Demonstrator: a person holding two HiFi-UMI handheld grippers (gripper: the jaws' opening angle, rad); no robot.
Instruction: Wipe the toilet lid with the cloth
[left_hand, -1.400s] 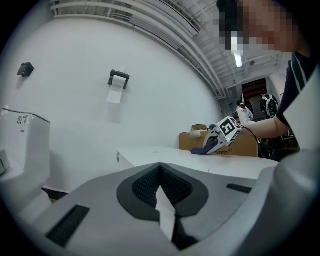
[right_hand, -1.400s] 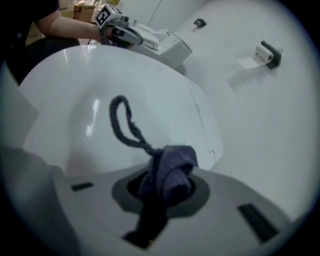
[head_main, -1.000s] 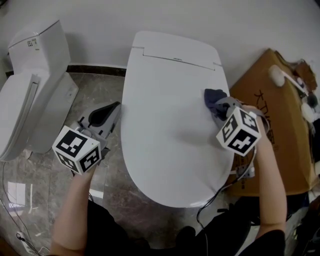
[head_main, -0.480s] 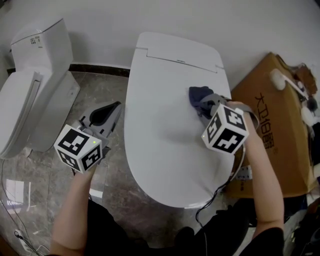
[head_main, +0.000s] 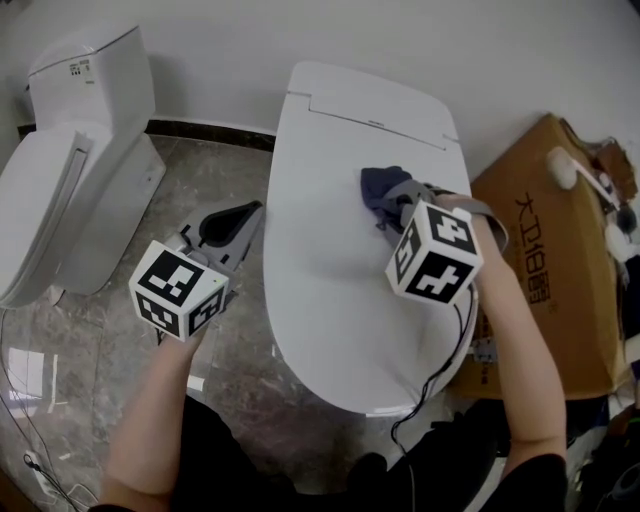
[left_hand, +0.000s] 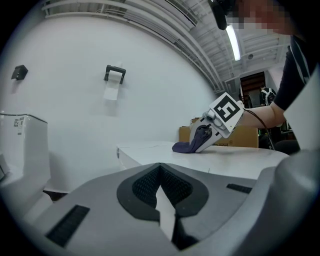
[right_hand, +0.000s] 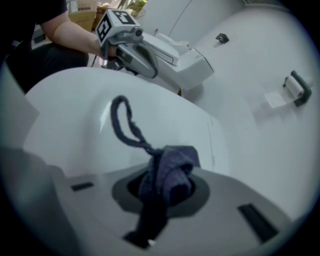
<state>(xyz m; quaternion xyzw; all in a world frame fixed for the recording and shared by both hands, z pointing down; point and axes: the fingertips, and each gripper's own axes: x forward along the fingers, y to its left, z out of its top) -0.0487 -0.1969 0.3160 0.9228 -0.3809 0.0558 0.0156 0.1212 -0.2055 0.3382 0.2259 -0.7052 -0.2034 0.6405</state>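
**A:** Status of the wipe?

**B:** Under way, by my reading. The cloth (head_main: 378, 188) is down on the toilet lid (head_main: 335, 290), above and right of the lid's centre in the head view. No streaks or wet marks show, so I can't separate wiped area from unwiped. I'd judge most of the lid, the lower and left parts above all, is left to do.

**A:** Fingers?

**B:** Right gripper (right_hand: 159, 187): jaws pinched on the bunched dark cloth, with a twisted loop of it trailing forward onto the lid. Left gripper (left_hand: 162, 200): jaws pressed together with nothing between them. It is held off the lid's left edge, over the floor, touching nothing.

**A:** Further out?

**B:** Second toilet (head_main: 80, 170) at the upper left of the head view. Cardboard box (head_main: 545, 250) at the right, close beside the lid.
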